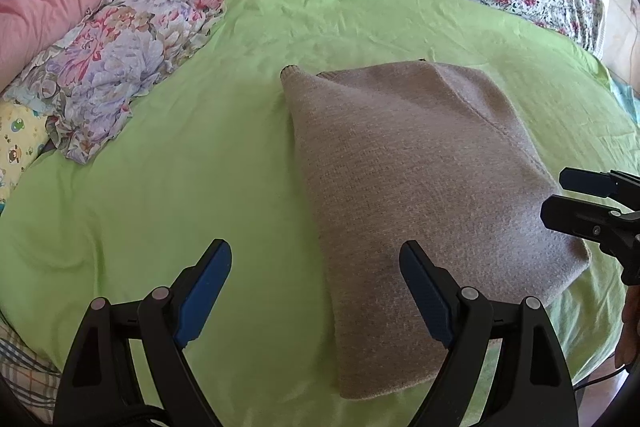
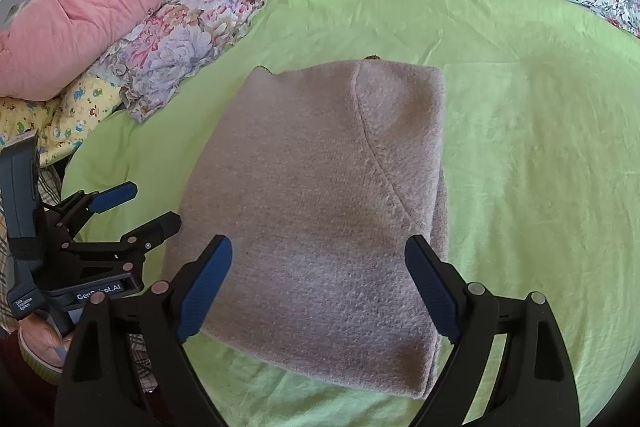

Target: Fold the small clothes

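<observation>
Left gripper (image 1: 316,291) open, empty, at 7 o'clock of sweater (image 1: 416,187). Sweater folded, flat mid green sheet (image 1: 180,167). Right gripper (image 2: 320,287) open, empty, at its 6 o'clock. Risk: a one-layer pinch would drag the fold open.

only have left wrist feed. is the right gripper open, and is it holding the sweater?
Observer: Right gripper is open, nothing between its fingers. It sits over the near edge of the sweater.
Operator: what does the sweater's right side look like? it's cut off for me.
Observer: It's a straight folded edge, layers stacked, lying flat on the green sheet.
Operator: and my left gripper from over there?
Observer: Left gripper is open too, at the sweater's left edge, and I can't tell if it touches. A phone-like unit is mounted on its back.
</observation>
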